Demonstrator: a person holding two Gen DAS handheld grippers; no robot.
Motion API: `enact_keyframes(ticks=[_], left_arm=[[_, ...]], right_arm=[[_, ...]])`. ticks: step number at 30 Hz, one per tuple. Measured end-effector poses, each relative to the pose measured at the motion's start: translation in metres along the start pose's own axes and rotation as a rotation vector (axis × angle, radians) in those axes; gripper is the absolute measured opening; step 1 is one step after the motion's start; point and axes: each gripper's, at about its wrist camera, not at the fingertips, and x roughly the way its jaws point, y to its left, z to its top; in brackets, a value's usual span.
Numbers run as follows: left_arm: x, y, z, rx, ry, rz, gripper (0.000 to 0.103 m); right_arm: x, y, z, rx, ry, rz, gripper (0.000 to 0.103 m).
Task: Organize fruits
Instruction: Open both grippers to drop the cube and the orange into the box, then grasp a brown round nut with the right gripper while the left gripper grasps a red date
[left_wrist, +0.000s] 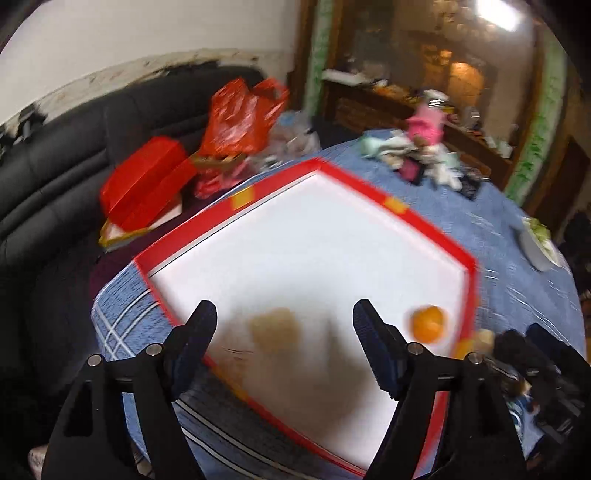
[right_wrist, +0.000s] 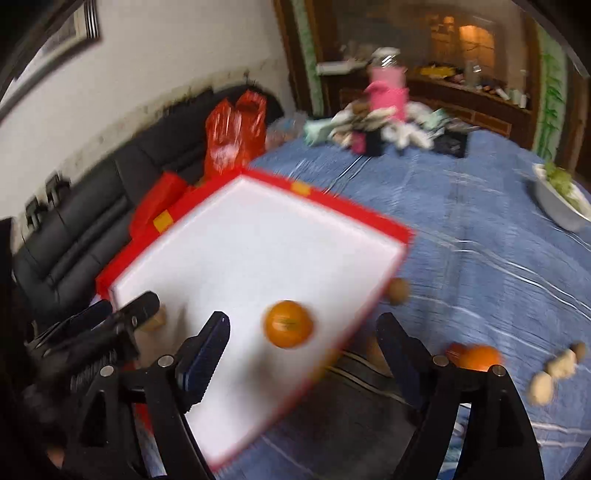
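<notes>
Left wrist view, left to right: a black sofa (left_wrist: 55, 184) is curving along the wall, with a red box (left_wrist: 144, 188) and a red plastic bag (left_wrist: 240, 118) lying beside it. The left gripper (left_wrist: 284, 321) is hovering over the near edge of a red-rimmed white tray (left_wrist: 436, 236), its fingers (left_wrist: 201, 325) standing spread with nothing between them. A blurred tan fruit (left_wrist: 275, 328) is sitting on the tray floor between the fingers, and an orange (left_wrist: 428, 324) is lying in the tray's right corner, close to the rim. The right gripper (left_wrist: 532, 343) is showing at the far right edge; its finger state cannot be told here.

Right wrist view, left to right: the left gripper (right_wrist: 125, 314) is reaching in over the tray's (right_wrist: 258, 177) left edge. The right gripper (right_wrist: 303, 332) is hanging with fingers (right_wrist: 210, 343) spread apart, holding nothing. The orange (right_wrist: 288, 324) is resting inside the tray near its right rim, between the spread fingers in the view. A brown fruit (right_wrist: 398, 291) is lying on the blue checked cloth covering the bench (right_wrist: 480, 229), just outside the tray rim. Another orange fruit (right_wrist: 478, 357) and several pale tan fruits (right_wrist: 554, 373) are lying on the cloth further right. A white bowl of greenish contents (right_wrist: 561, 199) is standing near the far right edge.
</notes>
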Motion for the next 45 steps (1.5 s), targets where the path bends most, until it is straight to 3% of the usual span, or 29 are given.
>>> enact_keyframes(ticks=[4, 10, 12, 18, 24, 27, 34, 38, 45], left_arm=[[-0.031, -0.025, -0.017, 0.095, -0.1, -0.104, 0.077], [-0.053, -0.055, -0.042, 0.204, -0.133, -0.243, 0.077], [-0.055, -0.059, -0.048, 0.216, -0.14, -0.259, 0.077], [-0.054, -0.062, -0.053, 0.217, -0.105, -0.255, 0.077], [-0.058, -0.074, -0.056, 0.259, -0.111, -0.296, 0.077], [-0.056, -0.082, -0.056, 0.262, -0.109, -0.32, 0.076], [-0.055, -0.092, -0.057, 0.277, -0.096, -0.325, 0.076], [-0.053, -0.097, -0.058, 0.275, -0.083, -0.323, 0.076], [-0.047, -0.115, -0.054, 0.311, -0.045, -0.34, 0.076]], right_arm=[[-0.054, -0.055, -0.028, 0.074, -0.077, -0.056, 0.084], [-0.091, -0.115, -0.074, 0.131, -0.053, -0.15, 0.08], [-0.091, -0.118, -0.079, 0.118, -0.042, -0.14, 0.076], [-0.058, -0.071, -0.067, -0.007, 0.008, -0.058, 0.056], [-0.028, -0.067, -0.055, -0.019, 0.058, -0.135, 0.044], [-0.019, -0.071, -0.058, -0.021, 0.088, -0.132, 0.022], [-0.008, -0.071, -0.05, -0.014, 0.103, -0.143, 0.023], [-0.009, -0.075, -0.058, -0.012, 0.137, -0.095, 0.023], [-0.018, -0.085, -0.059, 0.036, 0.102, -0.053, 0.024]])
